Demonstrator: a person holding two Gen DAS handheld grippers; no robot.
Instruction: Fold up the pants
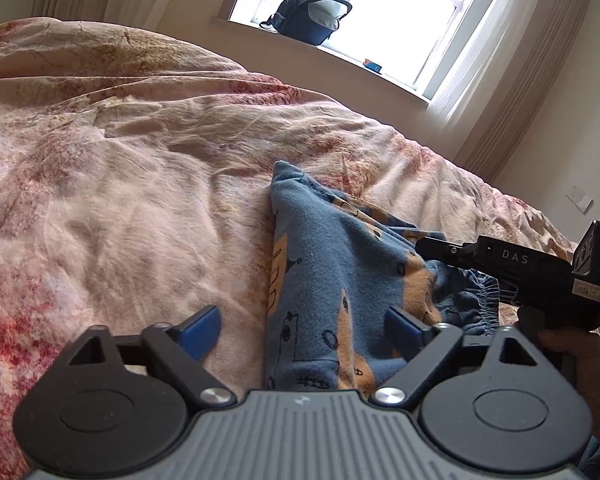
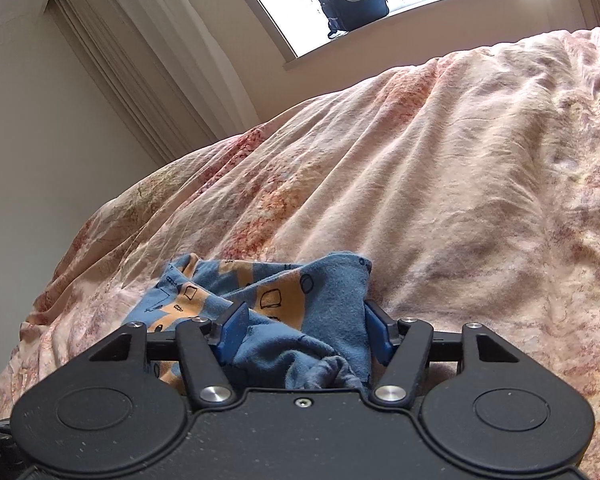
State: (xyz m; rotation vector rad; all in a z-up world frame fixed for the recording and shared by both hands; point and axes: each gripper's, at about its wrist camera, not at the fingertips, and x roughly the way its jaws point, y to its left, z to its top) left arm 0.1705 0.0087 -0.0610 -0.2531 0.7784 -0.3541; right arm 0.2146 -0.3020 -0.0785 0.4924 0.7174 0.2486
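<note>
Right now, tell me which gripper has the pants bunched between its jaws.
The right gripper: pants fill its gap. The left gripper mostly straddles bare bedspread.

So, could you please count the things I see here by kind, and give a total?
Pants: 1
Bedspread: 1
Backpack: 1
Small blue and orange object on the windowsill: 1
Claws: 2, the left claw and the right claw
Total: 6

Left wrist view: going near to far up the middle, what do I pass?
Left gripper → blue patterned pants → pink floral bedspread → window sill → dark backpack on the sill.
</note>
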